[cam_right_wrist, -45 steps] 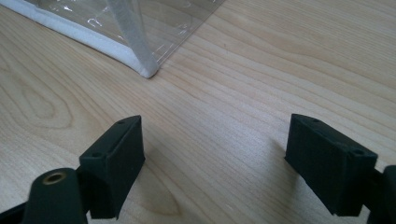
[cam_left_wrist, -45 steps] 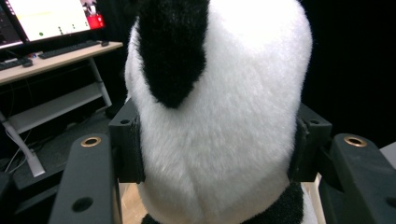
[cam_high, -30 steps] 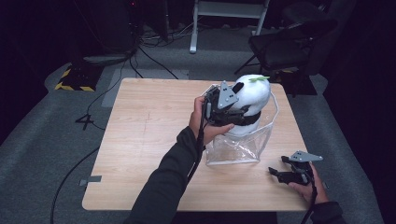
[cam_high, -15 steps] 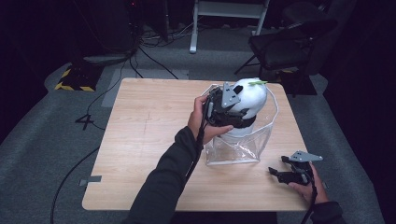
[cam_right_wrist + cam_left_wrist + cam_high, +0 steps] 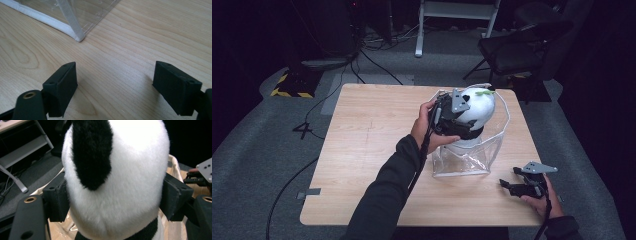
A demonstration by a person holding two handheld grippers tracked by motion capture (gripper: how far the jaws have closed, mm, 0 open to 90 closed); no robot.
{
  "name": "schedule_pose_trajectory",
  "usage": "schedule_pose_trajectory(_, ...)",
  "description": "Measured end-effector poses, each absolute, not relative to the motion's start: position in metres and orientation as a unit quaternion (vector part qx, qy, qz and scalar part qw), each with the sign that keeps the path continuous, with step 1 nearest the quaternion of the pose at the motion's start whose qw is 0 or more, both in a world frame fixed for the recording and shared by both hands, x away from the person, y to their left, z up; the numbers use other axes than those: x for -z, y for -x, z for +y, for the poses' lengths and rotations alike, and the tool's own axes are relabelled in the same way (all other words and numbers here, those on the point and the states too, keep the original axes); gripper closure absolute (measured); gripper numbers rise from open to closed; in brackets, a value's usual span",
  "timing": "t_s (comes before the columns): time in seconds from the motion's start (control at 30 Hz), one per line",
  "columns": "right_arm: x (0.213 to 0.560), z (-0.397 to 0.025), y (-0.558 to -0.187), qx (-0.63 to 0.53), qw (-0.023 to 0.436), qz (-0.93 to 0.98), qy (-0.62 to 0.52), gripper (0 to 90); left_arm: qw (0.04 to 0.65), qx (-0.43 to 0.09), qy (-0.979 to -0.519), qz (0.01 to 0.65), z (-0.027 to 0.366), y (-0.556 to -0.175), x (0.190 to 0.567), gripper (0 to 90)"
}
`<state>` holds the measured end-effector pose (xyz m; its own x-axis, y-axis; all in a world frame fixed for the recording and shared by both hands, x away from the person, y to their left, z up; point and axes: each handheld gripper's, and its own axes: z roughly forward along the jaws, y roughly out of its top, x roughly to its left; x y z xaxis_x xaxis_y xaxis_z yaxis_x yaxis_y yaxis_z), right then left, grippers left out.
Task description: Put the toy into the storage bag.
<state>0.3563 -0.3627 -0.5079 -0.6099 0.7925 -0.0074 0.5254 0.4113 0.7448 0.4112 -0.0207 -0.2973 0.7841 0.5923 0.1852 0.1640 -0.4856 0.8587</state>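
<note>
Care is needed: left gripper [image 5: 462, 117], jaws clamped on panda plush [image 5: 115, 177], should lower it straight into clear bag [image 5: 472, 155] near tabletop's [image 5: 372, 130] right edge; right gripper [image 5: 115, 87] rests open.

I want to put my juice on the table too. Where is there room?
The whole left half of the table is bare wood, from the person's sleeve to the left edge. The right side is crowded: the clear bag with the panda toy over it, and the right gripper near the front corner.
</note>
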Motion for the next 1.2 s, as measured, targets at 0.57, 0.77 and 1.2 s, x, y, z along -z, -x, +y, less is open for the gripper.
schedule_pose_trajectory(0.57, 0.508, -0.363, -0.356, -0.364, 0.184, 0.82, -0.402, 19.5, 0.416, -0.217, -0.856, 0.219, -0.019, -0.415, 0.303, 20.8)
schedule_pose_trajectory(0.77, 0.508, -0.363, -0.356, -0.364, 0.184, 0.82, -0.402, 19.5, 0.407, -0.211, -0.862, 0.215, -0.019, -0.416, 0.307, 20.6)
schedule_pose_trajectory(1.2, 0.508, -0.363, -0.356, -0.364, 0.184, 0.82, -0.402, 19.6, 0.377, -0.201, -0.878, 0.213, -0.023, -0.418, 0.309, 20.1)
